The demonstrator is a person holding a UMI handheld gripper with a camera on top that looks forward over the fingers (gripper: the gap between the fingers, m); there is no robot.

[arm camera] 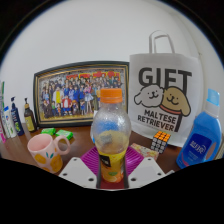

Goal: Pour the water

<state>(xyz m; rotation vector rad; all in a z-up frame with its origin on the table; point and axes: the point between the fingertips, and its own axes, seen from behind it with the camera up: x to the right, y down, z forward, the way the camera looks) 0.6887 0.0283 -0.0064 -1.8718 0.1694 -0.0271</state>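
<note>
Wooden tabletop (20,150) beyond, gripper (112,172) clamped on clear plastic bottle (110,135) between its fingers, part-filled with orange liquid, thin-walled and squashy, best gripped mid-body, pink mug (45,151) ahead-left.

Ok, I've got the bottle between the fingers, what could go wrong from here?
1. The orange-capped bottle still wears its cap, so pouring now would likely yield nothing.
2. The gripper holds it low, near the base; tilting might let it slip.
3. The pink mug sits off to the side; the pour could miss.
</note>
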